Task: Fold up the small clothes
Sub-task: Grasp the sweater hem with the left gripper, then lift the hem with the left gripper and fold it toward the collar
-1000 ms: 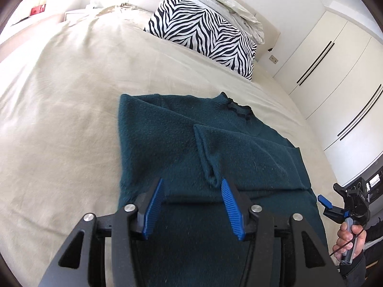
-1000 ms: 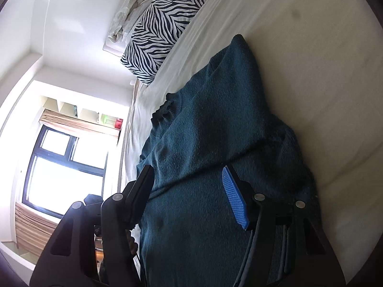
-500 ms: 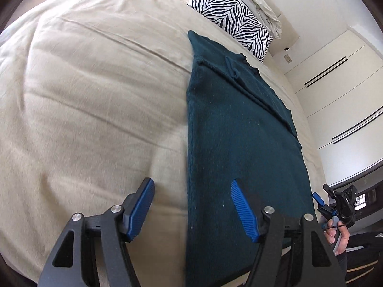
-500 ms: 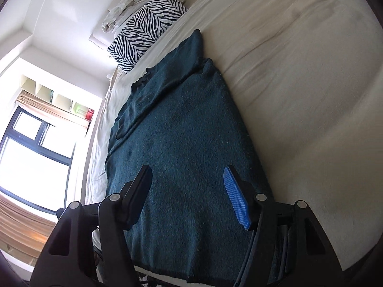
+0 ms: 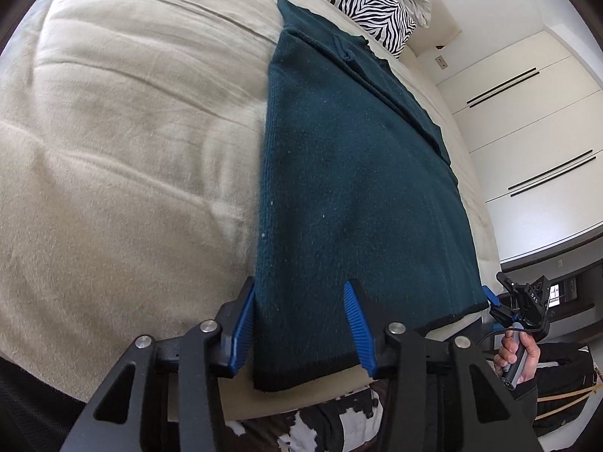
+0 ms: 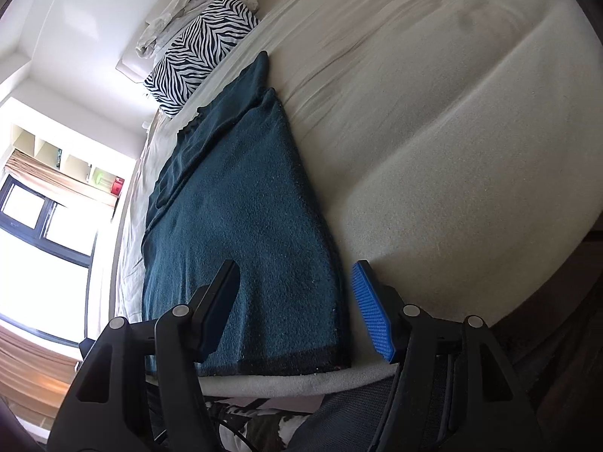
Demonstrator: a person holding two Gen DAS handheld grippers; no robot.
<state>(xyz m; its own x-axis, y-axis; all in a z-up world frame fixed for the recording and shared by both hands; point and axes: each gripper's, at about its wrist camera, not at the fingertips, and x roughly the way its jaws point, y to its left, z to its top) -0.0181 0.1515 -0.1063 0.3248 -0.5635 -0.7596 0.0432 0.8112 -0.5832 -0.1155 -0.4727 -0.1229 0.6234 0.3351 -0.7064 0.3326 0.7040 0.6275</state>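
Both grippers — left (image 5: 299, 324), right (image 6: 297, 310) — gape at the sweater's (image 5: 354, 188) hem; a shallow bite may catch only 1 layer.

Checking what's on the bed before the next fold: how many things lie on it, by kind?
Sweater: 1
Zebra pillow: 1
Crumpled white cloth at the head: 1
Total: 3

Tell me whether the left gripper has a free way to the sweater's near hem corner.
Probably yes. The left gripper is open and already straddles the near corner of the sweater, which lies flat on the bed at its edge, with nothing between the fingers and the hem.
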